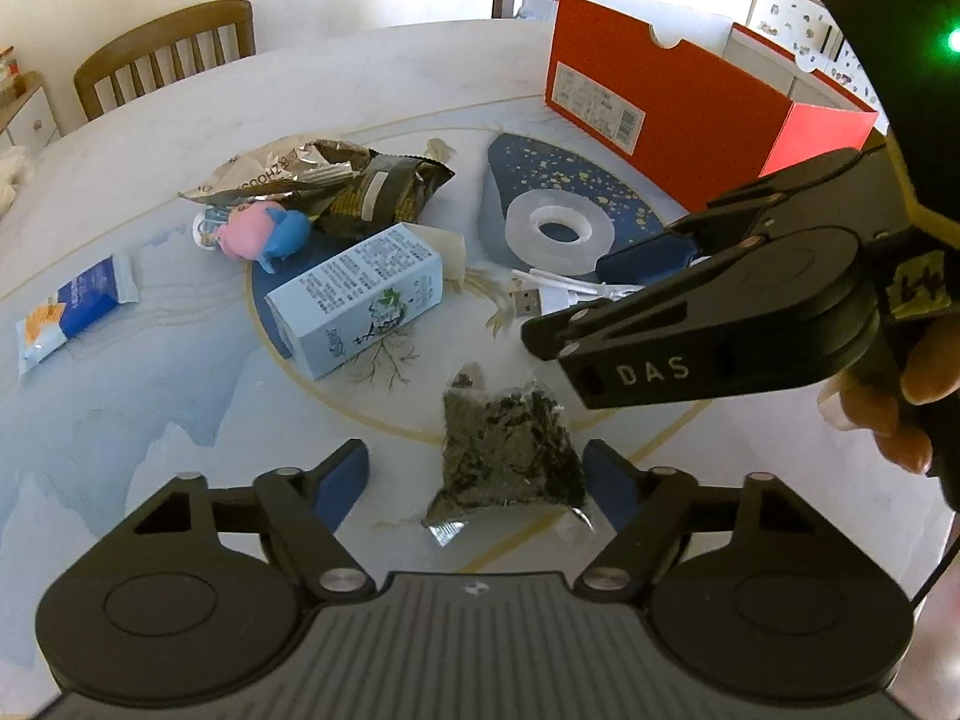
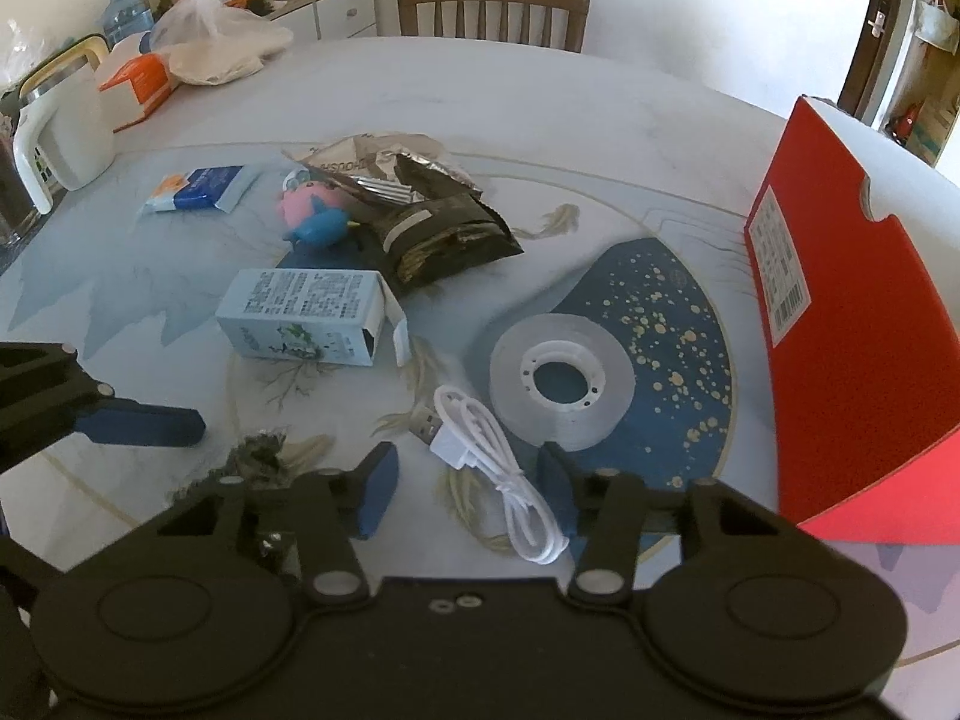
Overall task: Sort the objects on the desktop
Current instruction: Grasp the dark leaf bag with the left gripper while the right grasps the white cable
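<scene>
White cable [image 2: 504, 468] lies coiled on the table [image 1: 420, 60], just in front of the tape roll [image 2: 561, 381], w/ its USB plug pointing away from the roll toward the carton. The right gripper [image 2: 468, 489] hangs over it, fingers apart, one pad on each side of the cable, nothing held yet. So the step in hand looks like the pick of the cable, approach done, grip not made.

The left gripper [image 1: 474, 480] is also spread wide & empty. Its pads straddle a clear bag of dark dried leaves [image 1: 510, 456], which sits nearer the table edge than the tape roll.

Other stuff left of the roll: blue carton [image 1: 360, 294] on its side, dark snack wrappers [image 1: 360, 192] beyond it, pink-and-blue toy [image 1: 264, 231], blue-white sachet [image 1: 72, 306] farthest out. Red box [image 1: 678, 102] stands open just behind the roll, prob. the drop spot; nothing visible inside from here.

Next move, my guess: lower the right pads to the table, close on the bunched cable loops, not the plug, then lift & carry to the red box. Loose loops may slip or trail, so grip mid-coil.
</scene>
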### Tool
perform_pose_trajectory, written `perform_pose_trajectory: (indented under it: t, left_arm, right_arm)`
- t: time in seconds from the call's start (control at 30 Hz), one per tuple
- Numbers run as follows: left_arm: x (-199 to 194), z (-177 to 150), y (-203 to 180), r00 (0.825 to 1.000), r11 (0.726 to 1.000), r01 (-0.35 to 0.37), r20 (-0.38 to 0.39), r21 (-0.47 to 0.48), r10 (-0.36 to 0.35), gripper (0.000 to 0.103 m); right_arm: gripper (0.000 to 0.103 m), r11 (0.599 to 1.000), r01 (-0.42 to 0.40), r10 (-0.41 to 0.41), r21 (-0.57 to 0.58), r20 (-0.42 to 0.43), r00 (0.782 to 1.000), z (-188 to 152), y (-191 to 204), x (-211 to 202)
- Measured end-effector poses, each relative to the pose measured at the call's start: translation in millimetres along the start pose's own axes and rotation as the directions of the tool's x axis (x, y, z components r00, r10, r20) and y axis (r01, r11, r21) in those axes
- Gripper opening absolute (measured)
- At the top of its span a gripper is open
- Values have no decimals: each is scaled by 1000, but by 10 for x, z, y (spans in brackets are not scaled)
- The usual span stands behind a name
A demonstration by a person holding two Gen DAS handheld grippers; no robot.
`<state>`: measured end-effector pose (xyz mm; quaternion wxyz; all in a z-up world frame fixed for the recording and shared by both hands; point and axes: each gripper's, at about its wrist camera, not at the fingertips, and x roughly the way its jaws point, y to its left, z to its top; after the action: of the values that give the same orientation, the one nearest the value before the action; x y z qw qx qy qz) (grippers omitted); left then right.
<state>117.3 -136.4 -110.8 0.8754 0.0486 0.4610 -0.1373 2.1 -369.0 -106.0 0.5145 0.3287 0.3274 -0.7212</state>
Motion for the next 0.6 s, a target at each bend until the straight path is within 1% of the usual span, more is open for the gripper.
perform_pose_trajectory:
  t: [0.07,0.1,0.13,0.17,0.2,0.23,0.27,0.33,0.4,0.6]
  left_arm:
    - [6,1,-18,1000,1000,-25,-3,18,25,71]
    - [6,6,-22,1000,999,-26,-3,24,26,68]
    - [3,10,-21,1000,999,-20,-2,27,20,66]
    - [-1,15,-23,1000,999,-14,-1,31,14,62]
    - [-5,17,-25,1000,999,-11,0,35,11,57]
    - [-8,18,-33,1000,999,-11,1,41,11,55]
    - [-11,18,-42,1000,999,-12,1,47,12,52]
    - [-13,17,-57,1000,998,-16,1,55,16,50]
    - [-15,18,-55,1000,998,-12,1,57,12,45]
    - [-55,24,-66,1000,997,-24,14,74,24,41]
  right_arm:
    - [37,1000,-3,3,-4,1,1000,-3,14,-11]
    - [35,1000,-3,3,-4,2,1000,-7,18,-18]
    - [31,1000,-1,1,-3,2,1000,-9,24,-23]
    - [24,1000,0,0,-3,2,1000,-9,23,-25]
    - [20,1000,1,-1,-1,1,1000,-11,21,-27]
    - [13,1000,1,-1,4,-2,1000,-12,17,-32]
    - [12,1000,1,-1,11,-5,1000,-13,9,-39]
    - [11,1000,-5,5,22,-8,1000,-23,-12,-55]
    - [11,1000,-4,5,27,-12,1000,-40,-23,-73]
    - [10,999,-19,20,51,-11,1000,-97,-40,-165]
